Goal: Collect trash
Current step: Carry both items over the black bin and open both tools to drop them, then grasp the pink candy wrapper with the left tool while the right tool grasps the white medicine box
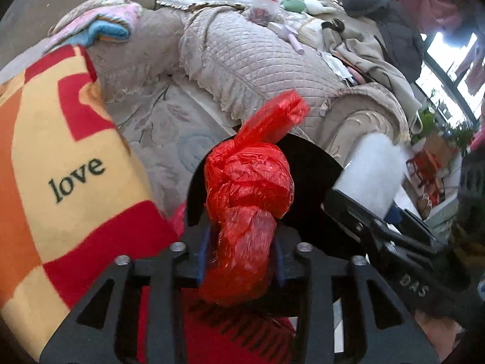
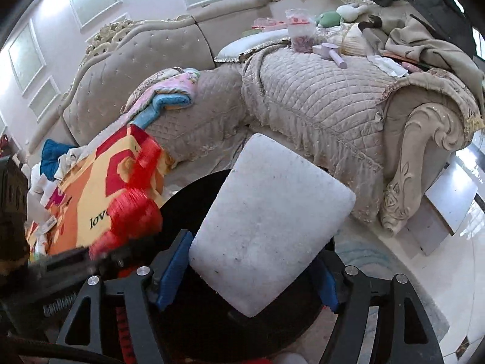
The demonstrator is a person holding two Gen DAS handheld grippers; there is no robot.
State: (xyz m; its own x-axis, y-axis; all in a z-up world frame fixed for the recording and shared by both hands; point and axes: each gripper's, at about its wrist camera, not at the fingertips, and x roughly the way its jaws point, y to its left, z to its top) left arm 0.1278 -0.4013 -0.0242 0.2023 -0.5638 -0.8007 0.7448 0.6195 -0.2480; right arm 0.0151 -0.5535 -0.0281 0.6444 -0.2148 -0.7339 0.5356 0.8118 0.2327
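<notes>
My left gripper is shut on a knotted red plastic bag and holds it above a round black bin opening. My right gripper is shut on a white foam block, held tilted over the same black bin. In the left wrist view the foam block and the right gripper show at right. In the right wrist view the red bag shows blurred at left.
A beige quilted sofa fills the background, with a bag of snacks, a purple tube and clothes on it. An orange and red "love" blanket lies at left. Pale carpet and glossy floor lie at right.
</notes>
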